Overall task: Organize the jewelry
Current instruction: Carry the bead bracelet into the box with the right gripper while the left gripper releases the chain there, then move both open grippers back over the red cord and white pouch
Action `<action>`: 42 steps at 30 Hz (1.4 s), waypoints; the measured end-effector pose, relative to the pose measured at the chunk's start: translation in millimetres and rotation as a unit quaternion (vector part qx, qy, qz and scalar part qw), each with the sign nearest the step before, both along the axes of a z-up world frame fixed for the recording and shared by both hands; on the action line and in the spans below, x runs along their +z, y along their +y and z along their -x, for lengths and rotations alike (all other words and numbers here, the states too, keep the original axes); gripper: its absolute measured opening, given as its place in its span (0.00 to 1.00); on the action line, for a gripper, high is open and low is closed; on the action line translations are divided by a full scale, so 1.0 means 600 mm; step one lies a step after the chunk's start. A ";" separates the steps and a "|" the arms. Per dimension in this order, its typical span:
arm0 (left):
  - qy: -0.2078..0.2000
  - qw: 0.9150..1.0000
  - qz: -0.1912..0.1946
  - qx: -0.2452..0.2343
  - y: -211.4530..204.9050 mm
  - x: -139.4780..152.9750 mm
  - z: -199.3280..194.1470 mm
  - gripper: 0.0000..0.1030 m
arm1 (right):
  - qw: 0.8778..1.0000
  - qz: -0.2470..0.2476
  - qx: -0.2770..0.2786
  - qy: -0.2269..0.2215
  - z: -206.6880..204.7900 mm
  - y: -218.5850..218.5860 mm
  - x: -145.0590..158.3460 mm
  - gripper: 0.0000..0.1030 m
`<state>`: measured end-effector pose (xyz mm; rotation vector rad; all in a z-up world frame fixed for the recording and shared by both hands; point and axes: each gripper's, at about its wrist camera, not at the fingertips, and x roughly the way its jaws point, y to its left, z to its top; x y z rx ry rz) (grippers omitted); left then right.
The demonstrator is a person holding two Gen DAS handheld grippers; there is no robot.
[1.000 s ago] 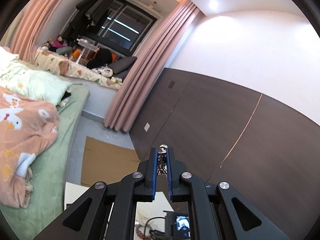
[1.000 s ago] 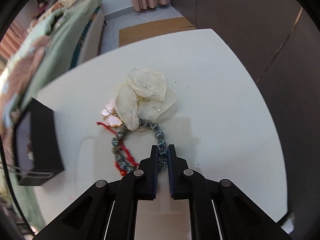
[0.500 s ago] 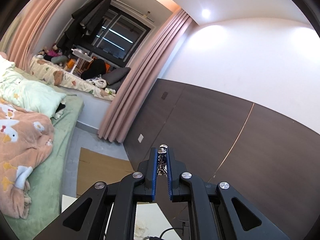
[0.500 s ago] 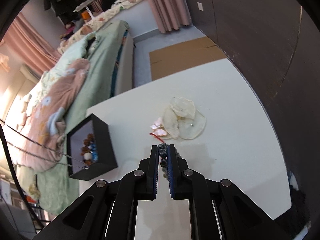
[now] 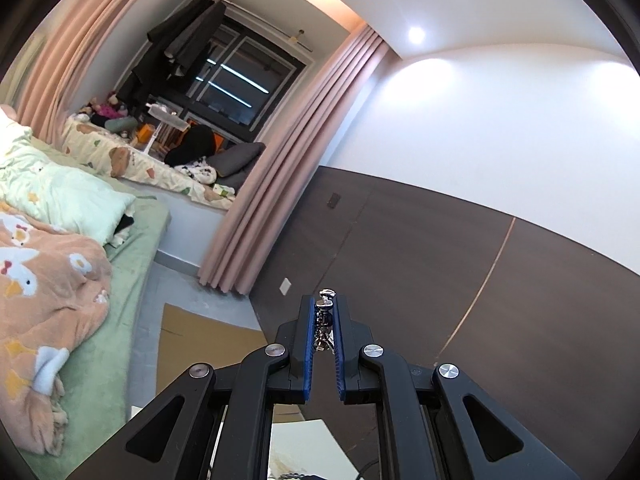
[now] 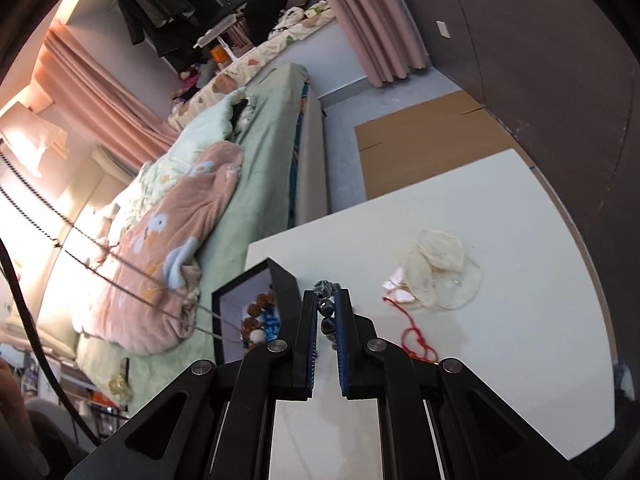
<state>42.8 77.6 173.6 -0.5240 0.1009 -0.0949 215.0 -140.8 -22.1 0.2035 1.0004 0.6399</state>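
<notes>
Filling most of the right wrist view is the white table (image 6: pixel 500 200), standing beside a bed with a green sheet and a peach quilt (image 6: pixel 180 248). On the table's near left part stands the black jewelry box (image 6: pixel 286 280), open on top, with brown and blue beads and a white one showing inside. Well to its right lies a sheer cream pouch (image 6: pixel 440 272), with pink shell-like pieces (image 6: pixel 396 290) just beside its left edge and a red cord (image 6: pixel 414 330) trailing from them toward the camera (part of it is hidden behind the gripper's frame).

Smaller still is what each hand holds. The right gripper (image 6: pixel 326 304) is clamped on a bracelet of dark blue-grey beads (image 6: pixel 326 312), which hangs above the table between the box and the red cord, tilted downward. The left gripper (image 5: pixel 325 312) points level at the dark wall panel (image 5: pixel 460 264), its jaws pinched on a small silver metal piece (image 5: pixel 325 308); a thin chain visible at the left of the right wrist view may belong to it, though I cannot tell for sure.

As I judge it, the step in hand is carrying the bead bracelet to the box. The next move calls for shifting the right gripper leftward over the box's open top, lowering it, and only then parting the jaws so the beads drop inside, not on the rim
</notes>
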 end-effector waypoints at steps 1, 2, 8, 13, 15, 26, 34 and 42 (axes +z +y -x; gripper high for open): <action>0.004 1.000 0.002 0.000 0.004 -0.004 -0.005 0.08 | 1.000 -0.002 0.001 -0.001 0.000 0.003 0.001 0.10; 0.010 1.000 0.004 0.000 0.009 -0.012 -0.010 0.08 | 1.000 -0.004 0.003 -0.002 0.000 0.006 0.002 0.10; 0.071 0.997 0.023 -0.007 0.029 -0.083 -0.045 0.08 | 0.999 -0.030 0.017 -0.016 0.004 0.022 0.014 0.10; 0.147 0.989 0.018 0.002 0.040 -0.149 -0.068 0.08 | 0.998 -0.058 0.025 -0.025 0.013 0.032 0.020 0.10; 0.186 0.982 0.036 0.003 0.050 -0.182 -0.081 0.08 | 0.997 -0.066 0.027 -0.025 0.016 0.034 0.021 0.10; 0.288 0.956 0.053 0.019 0.068 -0.271 -0.105 0.08 | 0.996 -0.080 0.024 -0.015 0.025 0.046 0.009 0.10; 0.309 0.944 0.095 0.063 0.105 -0.291 -0.078 0.65 | 0.994 -0.100 0.040 -0.012 0.030 0.076 0.004 0.10; 0.308 0.943 0.100 0.079 0.112 -0.293 -0.058 0.71 | 0.991 -0.117 0.058 -0.001 0.032 0.131 -0.014 0.58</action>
